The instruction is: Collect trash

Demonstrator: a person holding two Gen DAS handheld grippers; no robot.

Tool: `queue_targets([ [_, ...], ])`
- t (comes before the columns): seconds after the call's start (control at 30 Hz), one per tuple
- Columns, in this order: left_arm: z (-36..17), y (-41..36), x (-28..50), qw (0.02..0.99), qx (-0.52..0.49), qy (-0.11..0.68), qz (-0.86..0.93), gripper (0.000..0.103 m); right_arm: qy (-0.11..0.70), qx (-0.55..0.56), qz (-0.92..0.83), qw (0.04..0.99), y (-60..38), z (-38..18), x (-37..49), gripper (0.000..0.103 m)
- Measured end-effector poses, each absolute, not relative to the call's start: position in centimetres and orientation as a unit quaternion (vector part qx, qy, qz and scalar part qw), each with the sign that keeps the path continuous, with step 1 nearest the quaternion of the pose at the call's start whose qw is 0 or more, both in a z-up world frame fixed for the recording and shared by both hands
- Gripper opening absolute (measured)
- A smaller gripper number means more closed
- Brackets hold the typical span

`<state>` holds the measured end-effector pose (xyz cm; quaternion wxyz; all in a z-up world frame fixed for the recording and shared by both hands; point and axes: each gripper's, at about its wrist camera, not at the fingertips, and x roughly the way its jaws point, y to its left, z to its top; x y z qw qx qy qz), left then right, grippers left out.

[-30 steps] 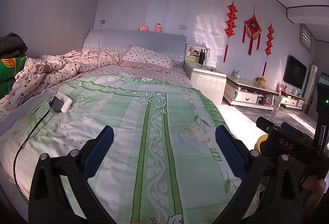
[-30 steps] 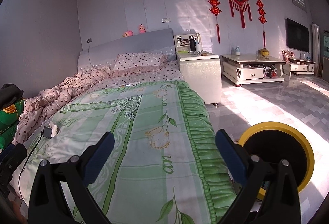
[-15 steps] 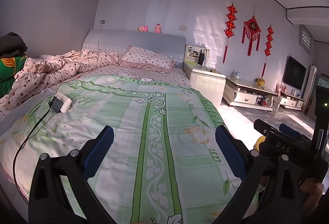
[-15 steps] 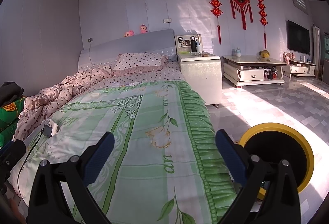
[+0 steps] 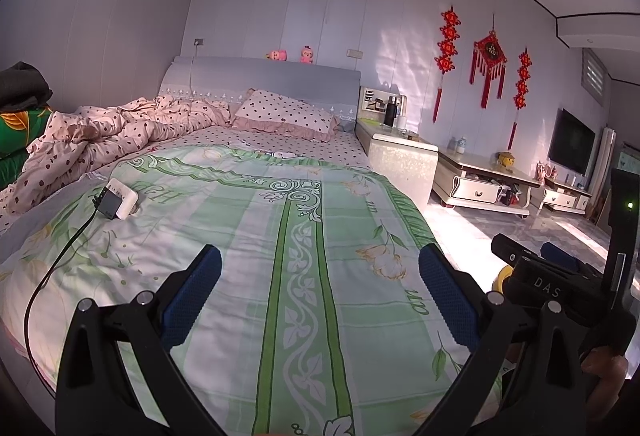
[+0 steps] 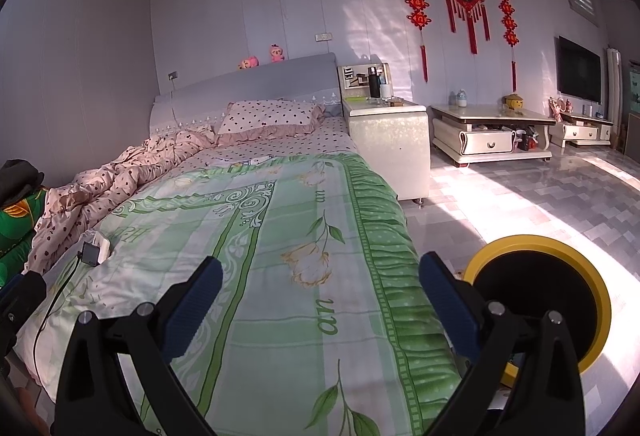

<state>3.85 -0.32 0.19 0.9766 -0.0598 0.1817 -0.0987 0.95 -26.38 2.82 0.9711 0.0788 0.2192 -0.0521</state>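
Observation:
My left gripper (image 5: 320, 296) is open and empty above the foot of a bed with a green floral cover (image 5: 256, 236). My right gripper (image 6: 320, 296) is open and empty over the bed's right side (image 6: 280, 228). A round trash bin with a yellow rim and black inside (image 6: 540, 288) stands on the floor right of the bed, close to my right finger. Small pale scraps (image 5: 280, 155) lie on the bed near the pillow, also in the right wrist view (image 6: 252, 161). The right gripper body (image 5: 560, 288) shows in the left wrist view.
A white power strip with a black plug and cord (image 5: 118, 198) lies on the bed's left side. A crumpled pink dotted duvet (image 5: 100, 140) and pillow (image 5: 288, 114) sit at the head. A white nightstand (image 6: 386, 140), low cabinets (image 6: 492, 136) and tiled floor (image 6: 520, 196) lie right.
Both grippers have drifted slightly toward the bed and leftward; the view shifts a little. Jaws stay open and empty.

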Motion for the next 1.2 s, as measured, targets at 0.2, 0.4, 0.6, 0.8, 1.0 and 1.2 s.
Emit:
queue_targets([
  [0.2,0.21,-0.44,3.91,0.976,-0.06,0.183,-0.099,0.095,0.221,0.08,-0.053,0.97,-26.42,2.6,1.11,0.095],
  [0.4,0.29,-0.66,4.03,0.976,-0.06,0.185,-0.101,0.095,0.224,0.083,-0.055,0.969,-26.53,2.29,1.2,0.095],
  [0.6,0.24,-0.71,4.05,0.976,-0.061,0.185,-0.102,0.095,0.229,0.086,-0.055,0.968,-26.64,1.96,1.27,0.095],
  [0.8,0.13,-0.8,4.08,0.975,-0.061,0.185,-0.103,0.095,0.23,0.087,-0.055,0.968,-26.73,1.91,1.26,0.095],
  [1.0,0.01,-0.85,4.1,0.975,-0.061,0.186,-0.102,0.095,0.231,0.086,-0.056,0.967,-26.75,1.83,1.27,0.095],
  [1.2,-0.07,-0.82,4.15,0.975,-0.062,0.186,-0.103,0.095,0.231,0.087,-0.056,0.967,-26.74,1.84,1.29,0.095],
])
